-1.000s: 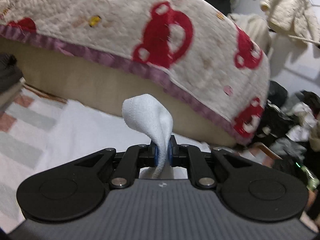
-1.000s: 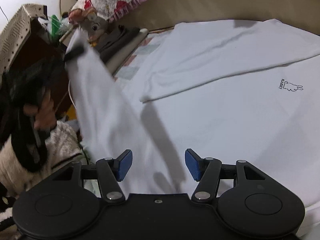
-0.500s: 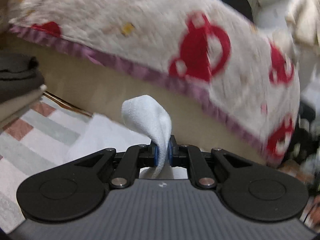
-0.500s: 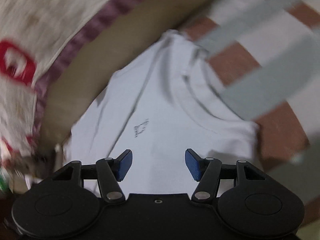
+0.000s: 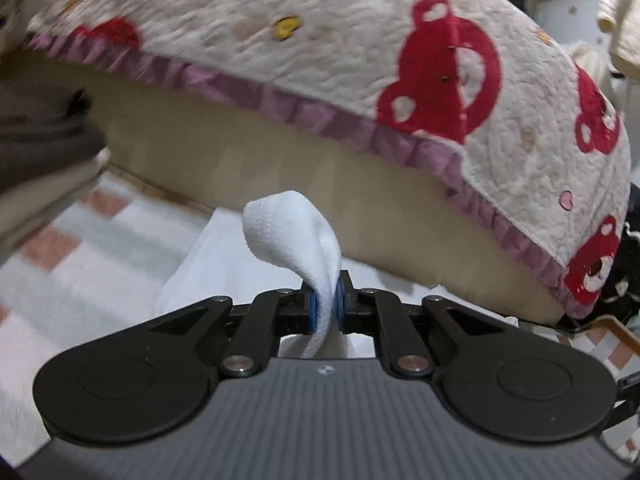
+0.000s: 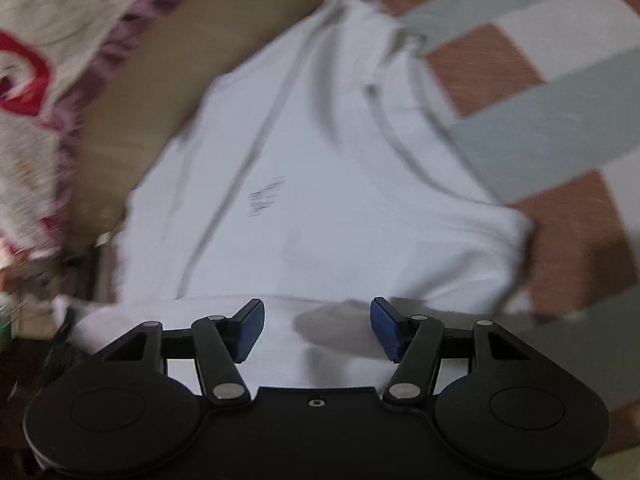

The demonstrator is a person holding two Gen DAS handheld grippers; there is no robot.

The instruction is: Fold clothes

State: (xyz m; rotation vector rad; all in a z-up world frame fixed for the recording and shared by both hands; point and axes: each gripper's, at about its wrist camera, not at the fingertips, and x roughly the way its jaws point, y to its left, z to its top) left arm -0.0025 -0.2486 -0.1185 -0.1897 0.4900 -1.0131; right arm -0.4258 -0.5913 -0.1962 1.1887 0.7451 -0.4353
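In the left wrist view, the left gripper (image 5: 327, 306) is clamped on a bunched fold of the white cotton T-shirt (image 5: 294, 232), raised above the checked pink, grey and white mat (image 5: 76, 240), near the cream quilt with red bears (image 5: 360, 52). In the right wrist view, the right gripper (image 6: 317, 328) stands apart and empty over the T-shirt (image 6: 340, 184), which lies flat on the mat (image 6: 560, 128) along its quilt-side edge.

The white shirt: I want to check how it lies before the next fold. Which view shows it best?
The right wrist view: the white shirt lies spread on the checked mat, collar and small print visible, though blurred. The left wrist view shows only a pinched bunch of it in the left gripper.
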